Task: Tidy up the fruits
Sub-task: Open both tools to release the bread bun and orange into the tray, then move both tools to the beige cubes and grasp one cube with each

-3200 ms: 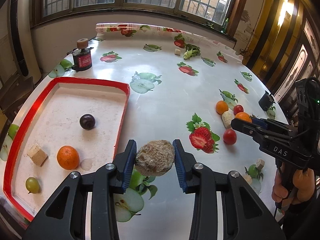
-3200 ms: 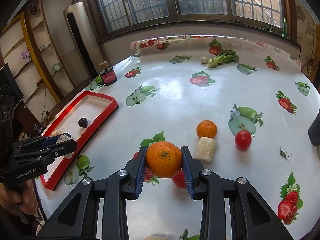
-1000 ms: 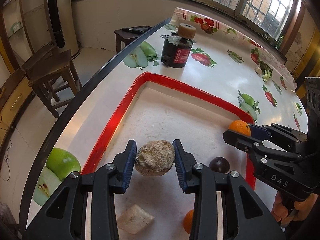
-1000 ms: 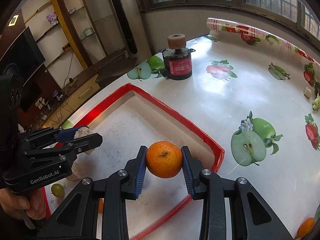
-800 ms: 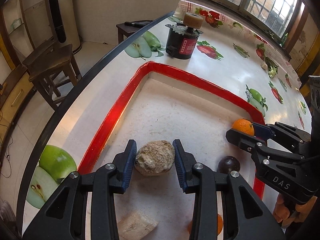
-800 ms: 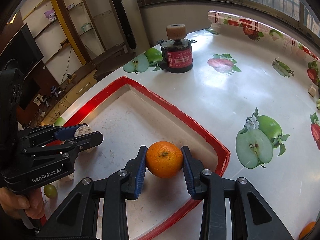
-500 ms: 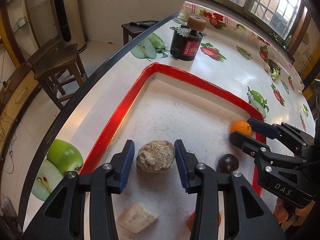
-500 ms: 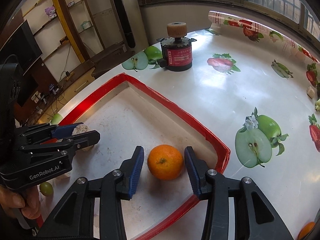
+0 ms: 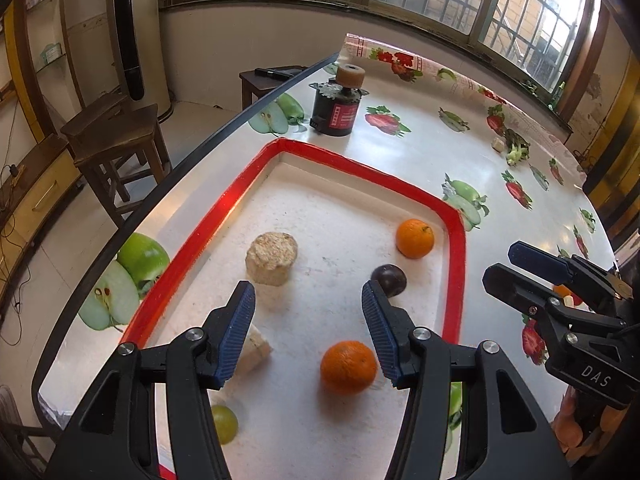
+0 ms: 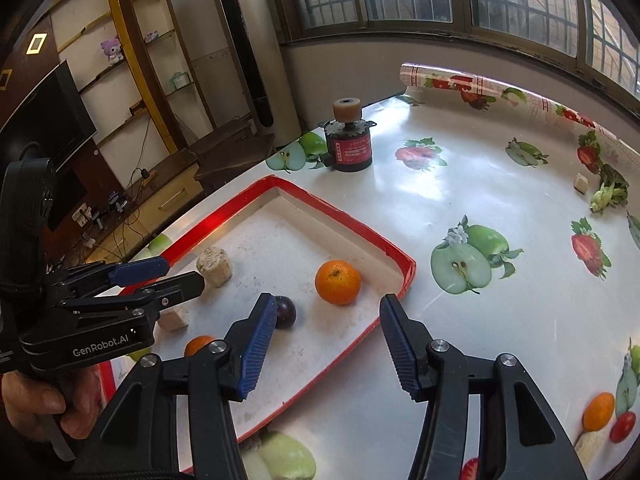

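Left claw spread wide and gripping nothing, poised over the red-rimmed tray on the fruit-print worktop. Right claw likewise parted and empty, hanging above the tray's near-right rim. Inside the tray: a rough tan lump toward the left side, standing on the white floor and clear of both blue pads; an orange close to the far-right corner; a dark plum just below that orange, partly behind the left claw's right finger; a second orange nearer the camera, between the left claw's fingers in the view yet lying on the tray floor; a pale cube partly hidden by the left finger; a green grape at the near edge. Beyond the tray's far corner, a black motor with a red label and a tan roller on top. Farther across the worktop, a green vegetable sprig beside a small pale block. At the right wrist view's lower right, another orange and a red tomato out on the worktop, well apart from the tray.
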Demonstrator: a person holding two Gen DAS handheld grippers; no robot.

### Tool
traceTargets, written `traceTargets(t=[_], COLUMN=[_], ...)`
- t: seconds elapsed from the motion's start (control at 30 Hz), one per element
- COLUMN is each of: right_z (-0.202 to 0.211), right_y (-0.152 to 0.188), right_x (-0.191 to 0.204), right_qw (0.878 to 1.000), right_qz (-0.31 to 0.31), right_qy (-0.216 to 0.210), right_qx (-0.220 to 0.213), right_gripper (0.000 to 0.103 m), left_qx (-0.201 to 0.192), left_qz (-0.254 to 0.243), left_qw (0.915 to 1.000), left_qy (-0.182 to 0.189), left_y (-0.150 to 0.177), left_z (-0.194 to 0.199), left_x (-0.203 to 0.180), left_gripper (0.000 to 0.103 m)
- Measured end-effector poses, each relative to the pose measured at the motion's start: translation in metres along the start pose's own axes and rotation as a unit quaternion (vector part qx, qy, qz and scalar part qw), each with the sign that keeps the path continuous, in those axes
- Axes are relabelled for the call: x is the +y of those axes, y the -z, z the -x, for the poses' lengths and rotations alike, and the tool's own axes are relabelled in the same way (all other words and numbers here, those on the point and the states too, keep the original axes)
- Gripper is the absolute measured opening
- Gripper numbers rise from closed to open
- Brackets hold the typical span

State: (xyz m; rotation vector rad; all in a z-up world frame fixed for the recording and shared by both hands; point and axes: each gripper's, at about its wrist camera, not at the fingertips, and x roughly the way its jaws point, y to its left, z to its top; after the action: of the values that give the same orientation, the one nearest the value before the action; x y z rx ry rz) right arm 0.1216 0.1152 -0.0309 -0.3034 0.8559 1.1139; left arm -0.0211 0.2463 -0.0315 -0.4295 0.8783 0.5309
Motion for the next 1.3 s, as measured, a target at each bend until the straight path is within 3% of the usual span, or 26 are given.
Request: traceTargets(t=[0.5,1.3], right_z=[0.073,0.178], right_y=[0.054,0.132], right_x=[-0.036,-0.117], right_qw=[0.999,0.985], right_qz=[-0.044,-0.126], right_qy=[0.025,0.107], right_qx=[-0.018,-0.057], right_gripper=[0.056,0.058], left_qx=[-0.019,-0.008], left_qz=[-0.03,-0.085], left_qw=[0.9989,0.9933], left_qy=[0.03,0.078], left_y=[0.021,0.052], left_z=[0.039,0.055], left_x=[-0.044,-0.114], left_gripper=[0.054,0.054])
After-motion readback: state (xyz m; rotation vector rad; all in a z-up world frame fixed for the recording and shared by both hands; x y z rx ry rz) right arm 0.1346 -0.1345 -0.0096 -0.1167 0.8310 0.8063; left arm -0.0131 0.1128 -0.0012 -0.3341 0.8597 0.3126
